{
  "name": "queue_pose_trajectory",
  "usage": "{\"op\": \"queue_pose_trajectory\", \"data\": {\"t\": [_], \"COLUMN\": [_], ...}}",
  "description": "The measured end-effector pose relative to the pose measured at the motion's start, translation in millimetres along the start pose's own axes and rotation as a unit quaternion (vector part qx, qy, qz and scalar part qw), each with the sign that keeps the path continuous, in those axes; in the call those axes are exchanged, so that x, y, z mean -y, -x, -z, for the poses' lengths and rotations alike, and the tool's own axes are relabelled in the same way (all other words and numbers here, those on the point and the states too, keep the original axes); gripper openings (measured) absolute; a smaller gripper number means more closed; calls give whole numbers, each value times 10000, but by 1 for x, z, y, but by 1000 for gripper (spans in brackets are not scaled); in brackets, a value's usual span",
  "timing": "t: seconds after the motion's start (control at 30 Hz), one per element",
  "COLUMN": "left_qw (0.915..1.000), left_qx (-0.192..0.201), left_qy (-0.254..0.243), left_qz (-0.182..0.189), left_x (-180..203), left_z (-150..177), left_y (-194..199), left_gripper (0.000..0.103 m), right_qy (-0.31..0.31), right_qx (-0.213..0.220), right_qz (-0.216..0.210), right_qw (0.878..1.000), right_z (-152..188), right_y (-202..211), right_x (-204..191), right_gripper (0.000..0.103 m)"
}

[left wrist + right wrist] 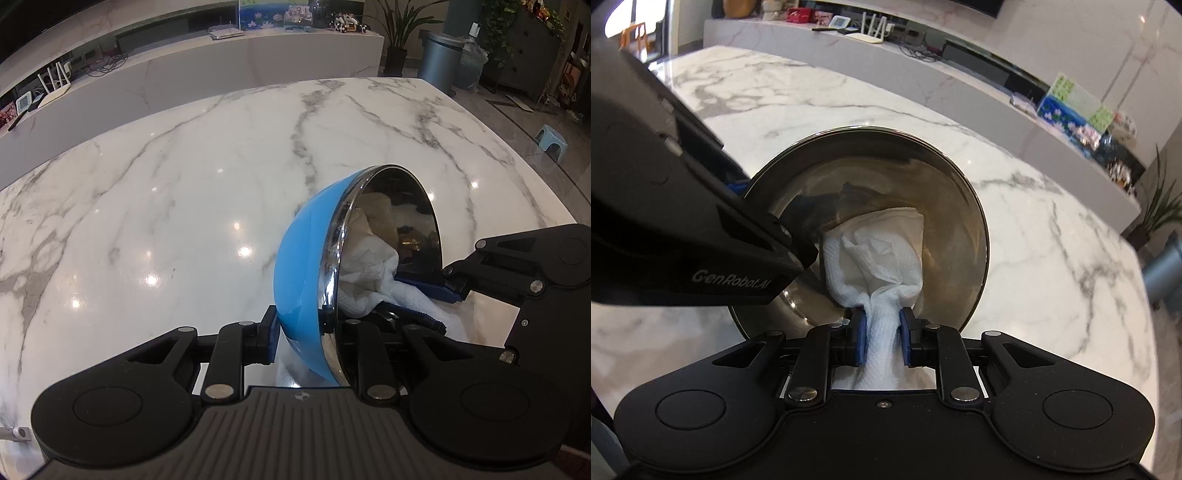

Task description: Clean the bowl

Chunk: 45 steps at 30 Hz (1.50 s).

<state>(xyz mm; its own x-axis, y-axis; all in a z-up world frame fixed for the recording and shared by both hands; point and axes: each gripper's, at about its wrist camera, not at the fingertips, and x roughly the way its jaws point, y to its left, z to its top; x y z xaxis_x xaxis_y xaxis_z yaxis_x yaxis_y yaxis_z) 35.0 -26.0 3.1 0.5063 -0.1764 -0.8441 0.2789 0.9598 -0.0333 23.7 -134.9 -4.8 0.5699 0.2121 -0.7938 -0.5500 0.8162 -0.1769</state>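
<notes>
The bowl [306, 266], blue outside and mirror-steel inside, is held tipped on its side, its opening facing 3 o'clock in the left view. A crumpled white paper towel [882, 254] is pressed inside it.

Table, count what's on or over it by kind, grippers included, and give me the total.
Bowl: 1
Paper towel: 1
Grippers: 2, left gripper and right gripper
Total: 4
</notes>
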Motion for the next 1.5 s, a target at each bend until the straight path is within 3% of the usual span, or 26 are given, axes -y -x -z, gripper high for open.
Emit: {"op": "queue_pose_trajectory", "data": {"t": [0.33, 0.57, 0.8, 1.07, 1.5], "left_qw": [9997, 9998, 9999, 9997, 9998], "left_qx": [-105, -95, -107, -100, -156], "left_qy": [153, 102, -58, -221, 10], "left_qz": [185, 138, 51, -79, 144], "left_x": [0, -1, 1, 4, 1], "left_z": [3, 1, 1, 0, 2], "left_y": [-5, -4, -3, -2, -7], "left_gripper": [26, 21, 21, 21, 24], "right_qy": [-877, -1374, -962, 215, -698], "right_qx": [-112, -165, -126, 68, -124], "right_qz": [-566, -1019, -770, 139, -490], "right_qw": [9945, 9851, 9923, 9996, 9963], "right_z": [-1, 1, 2, 2, -6], "right_y": [-1, -1, 6, 11, 4], "right_x": [13, 23, 8, -17, 0], "right_gripper": [17, 17, 16, 16, 16]}}
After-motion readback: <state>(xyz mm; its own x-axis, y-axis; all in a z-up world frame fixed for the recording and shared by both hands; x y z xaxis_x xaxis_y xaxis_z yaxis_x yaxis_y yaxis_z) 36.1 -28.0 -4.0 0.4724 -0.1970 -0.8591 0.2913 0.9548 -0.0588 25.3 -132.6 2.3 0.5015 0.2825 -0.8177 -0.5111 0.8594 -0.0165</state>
